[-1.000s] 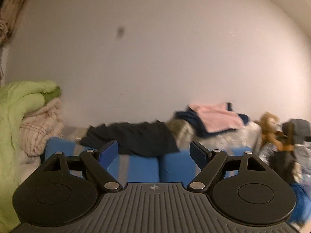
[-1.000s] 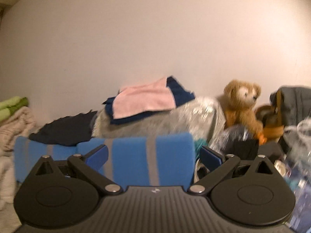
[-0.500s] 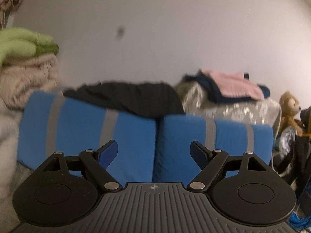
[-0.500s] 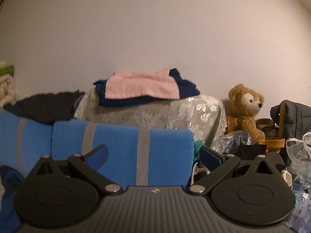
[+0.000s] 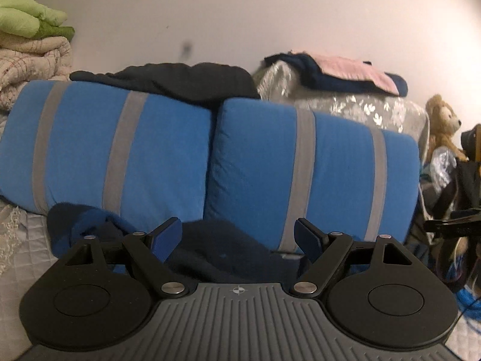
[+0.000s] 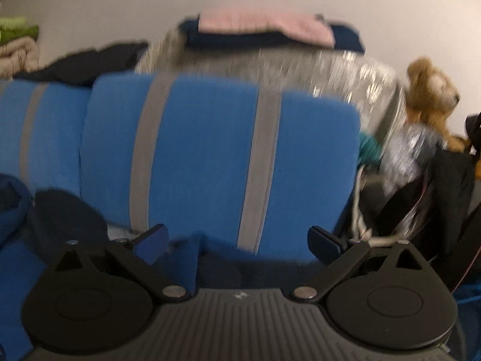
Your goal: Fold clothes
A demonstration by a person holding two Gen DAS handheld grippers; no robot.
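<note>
Change: both tools have tipped down from the wall; the dark blue garment (image 5: 216,249) on the bed now shows beneath them, rumpled, against the blue cushions (image 5: 312,174).
Left tool (image 5: 238,234): fingers spread, holding nothing, just above the cloth.
Right tool (image 6: 237,242): spread, empty, its view blurred.
Meaning: likely closing in to grasp.
Room: bed free at left; clutter (image 6: 436,180) crowds right.
</note>
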